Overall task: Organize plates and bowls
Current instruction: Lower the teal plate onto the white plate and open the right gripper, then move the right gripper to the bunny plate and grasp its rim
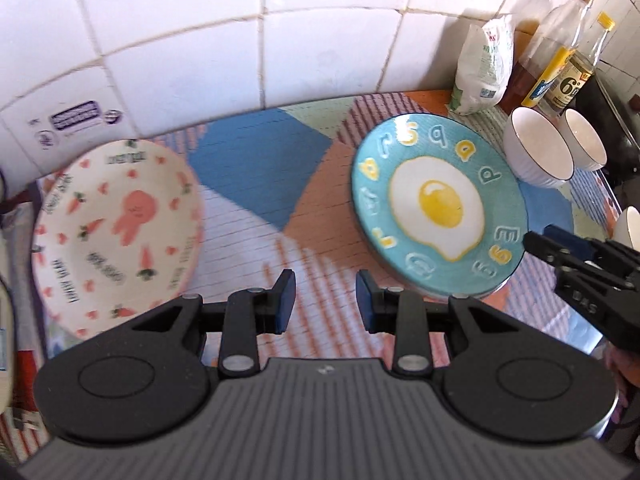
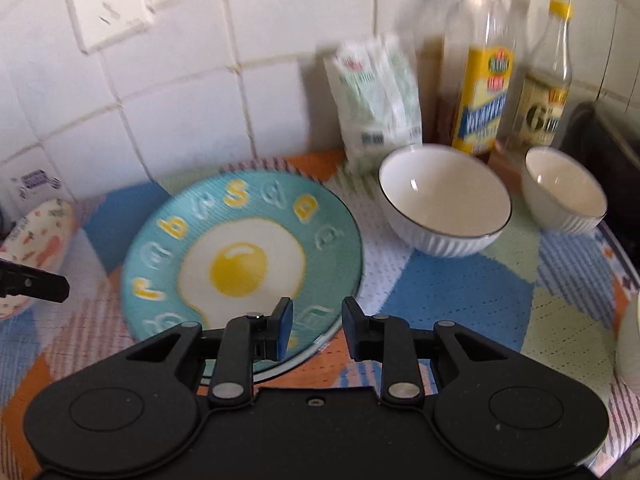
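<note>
A teal plate with a fried-egg picture (image 1: 438,204) lies on the patterned mat; it also shows in the right wrist view (image 2: 240,256). A white plate with pink rabbit and carrots (image 1: 116,232) lies to its left, seen at the left edge of the right wrist view (image 2: 36,240). Two white ribbed bowls (image 2: 444,208) (image 2: 566,196) stand right of the teal plate, also in the left wrist view (image 1: 536,148) (image 1: 586,140). My left gripper (image 1: 325,304) is open and empty between the plates. My right gripper (image 2: 317,326) is open over the teal plate's near rim.
A white bag (image 2: 376,108) and two bottles (image 2: 480,76) (image 2: 548,76) stand against the tiled wall behind the bowls. A wall socket (image 2: 108,8) is at the upper left. Another white bowl's edge (image 2: 630,344) shows at far right. A dark stove (image 1: 612,120) lies beyond the bowls.
</note>
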A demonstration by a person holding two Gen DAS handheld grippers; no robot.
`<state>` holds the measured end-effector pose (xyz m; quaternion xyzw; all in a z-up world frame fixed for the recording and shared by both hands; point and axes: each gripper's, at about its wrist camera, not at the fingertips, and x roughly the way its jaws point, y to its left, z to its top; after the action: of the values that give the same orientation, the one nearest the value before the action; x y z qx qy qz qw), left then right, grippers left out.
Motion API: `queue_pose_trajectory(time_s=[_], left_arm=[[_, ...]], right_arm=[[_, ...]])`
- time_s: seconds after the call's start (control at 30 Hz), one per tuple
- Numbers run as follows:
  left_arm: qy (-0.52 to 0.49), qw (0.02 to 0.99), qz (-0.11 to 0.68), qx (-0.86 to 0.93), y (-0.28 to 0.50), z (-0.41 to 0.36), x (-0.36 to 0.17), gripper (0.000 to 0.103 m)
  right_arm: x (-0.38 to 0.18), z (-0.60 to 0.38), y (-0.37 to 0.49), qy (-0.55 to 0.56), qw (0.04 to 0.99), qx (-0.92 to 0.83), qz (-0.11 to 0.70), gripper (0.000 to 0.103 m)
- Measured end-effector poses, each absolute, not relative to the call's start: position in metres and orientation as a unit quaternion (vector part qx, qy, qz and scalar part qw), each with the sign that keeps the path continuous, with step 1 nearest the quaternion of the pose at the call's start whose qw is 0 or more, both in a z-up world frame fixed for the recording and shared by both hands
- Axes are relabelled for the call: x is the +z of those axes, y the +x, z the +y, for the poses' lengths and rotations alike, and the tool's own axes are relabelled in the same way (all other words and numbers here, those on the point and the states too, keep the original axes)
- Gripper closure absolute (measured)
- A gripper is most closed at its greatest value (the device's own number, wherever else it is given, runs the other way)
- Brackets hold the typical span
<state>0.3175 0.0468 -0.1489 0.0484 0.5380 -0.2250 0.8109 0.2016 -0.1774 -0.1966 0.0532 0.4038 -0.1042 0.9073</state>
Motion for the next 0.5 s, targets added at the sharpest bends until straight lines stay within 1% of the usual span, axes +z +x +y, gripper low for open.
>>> queue_pose_trajectory(time_s=[0.1,0.23,0.3,0.43,0.47,0.5], left_arm=[[0.048,0.815,0.534,-0.222,0.314,0.073,-0.141,0.071],[0.047,0.825,0.52,-0.214,0.311,0.105,-0.13,0.07],[0.045,0.83,0.513,-0.214,0.309,0.121,-0.124,0.07],[0.047,0.835,0.507,-0.21,0.307,0.149,-0.119,0.069],[0.051,0.836,0.504,-0.208,0.306,0.155,-0.119,0.067],[0.056,0.839,0.502,-0.204,0.305,0.161,-0.12,0.065]], right_arm=[[-0.182,-0.154,0.188,0.041,0.92,-0.091,0.378,0.071],[-0.163,-0.117,0.181,-0.003,0.925,-0.103,0.366,0.071],[-0.155,-0.101,0.178,-0.008,0.93,-0.099,0.354,0.07],[-0.145,-0.073,0.174,-0.011,0.938,-0.087,0.337,0.063],[-0.144,-0.066,0.175,-0.011,0.939,-0.083,0.332,0.062],[-0.146,-0.059,0.176,-0.008,0.941,-0.08,0.329,0.058]])
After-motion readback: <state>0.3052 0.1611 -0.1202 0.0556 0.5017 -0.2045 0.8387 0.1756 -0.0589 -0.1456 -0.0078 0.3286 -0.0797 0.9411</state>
